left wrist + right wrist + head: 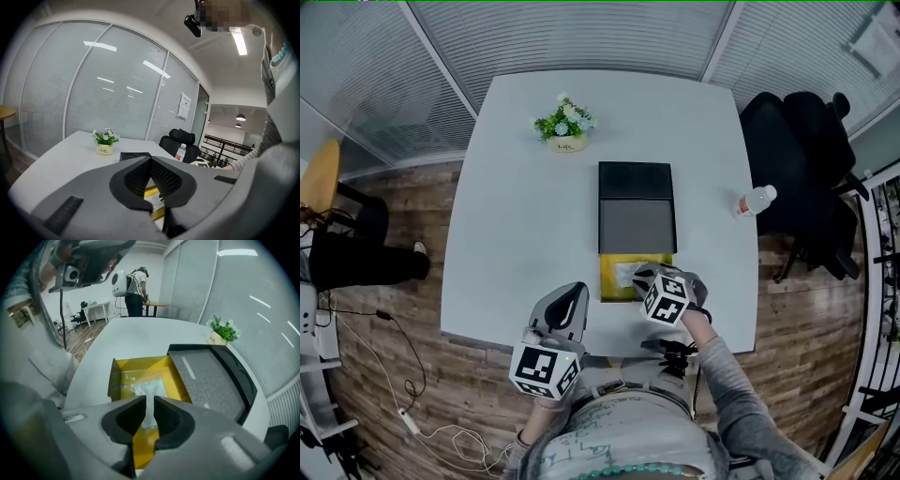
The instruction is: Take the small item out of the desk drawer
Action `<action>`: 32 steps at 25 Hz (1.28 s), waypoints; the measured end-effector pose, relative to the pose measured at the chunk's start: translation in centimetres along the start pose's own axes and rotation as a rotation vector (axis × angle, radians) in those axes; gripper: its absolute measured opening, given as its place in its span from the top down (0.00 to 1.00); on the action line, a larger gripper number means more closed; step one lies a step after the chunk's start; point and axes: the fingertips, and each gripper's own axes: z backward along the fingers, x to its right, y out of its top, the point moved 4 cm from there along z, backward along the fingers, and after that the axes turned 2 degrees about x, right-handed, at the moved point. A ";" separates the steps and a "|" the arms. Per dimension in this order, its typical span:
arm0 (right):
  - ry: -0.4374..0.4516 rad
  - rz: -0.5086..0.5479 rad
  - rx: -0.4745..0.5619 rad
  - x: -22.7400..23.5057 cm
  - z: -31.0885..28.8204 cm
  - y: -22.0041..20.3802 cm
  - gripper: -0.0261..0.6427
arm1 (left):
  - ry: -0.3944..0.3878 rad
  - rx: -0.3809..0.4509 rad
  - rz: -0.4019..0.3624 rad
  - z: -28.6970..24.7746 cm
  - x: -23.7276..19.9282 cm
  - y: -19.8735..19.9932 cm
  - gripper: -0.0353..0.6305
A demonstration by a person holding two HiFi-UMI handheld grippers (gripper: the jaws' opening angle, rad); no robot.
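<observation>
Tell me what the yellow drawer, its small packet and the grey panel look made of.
Yellow open drawer: likely matte plastic or card, flat even colour.
Small pale packet: clear glossy film, glints and creases.
Grey speckled panel: perhaps felt or foam, dull grainy surface.

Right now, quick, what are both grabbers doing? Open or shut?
Left gripper: shut, empty.
Right gripper: slightly open above the small packet in the yellow drawer, not gripping it.
</observation>
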 end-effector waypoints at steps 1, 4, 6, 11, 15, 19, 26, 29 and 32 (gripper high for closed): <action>0.009 0.001 -0.014 0.1 -0.4 -0.1 0.88 | 0.003 0.000 0.000 0.1 -0.2 0.0 0.95; 0.038 -0.002 -0.042 0.1 -1.5 -0.1 0.87 | 0.015 0.002 -0.001 0.5 -0.6 0.1 0.95; 0.052 -0.009 -0.050 0.0 -2.0 0.1 0.87 | 0.021 0.006 -0.002 0.8 -0.7 0.3 0.95; 0.060 -0.011 -0.070 -0.1 -3.1 -0.2 0.88 | 0.031 0.016 -0.003 1.2 -0.9 0.4 0.95; 0.066 -0.025 -0.064 -0.1 -3.2 -0.3 0.93 | 0.033 0.022 0.001 1.5 -0.7 0.3 0.95; 0.069 -0.033 -0.066 -0.2 -3.1 -0.2 0.95 | 0.027 0.026 0.002 1.7 -0.1 0.4 0.95; 0.062 -0.061 -0.049 0.0 -3.0 -0.1 0.95 | 0.008 0.021 0.001 1.8 0.7 0.4 0.95; 0.058 -0.051 -0.047 -0.2 -3.0 0.0 0.95 | 0.003 0.020 0.000 2.0 0.9 0.3 0.95; 0.049 -0.029 -0.056 -0.3 -3.0 -0.2 0.95 | -0.005 0.020 0.011 2.1 1.2 0.2 0.95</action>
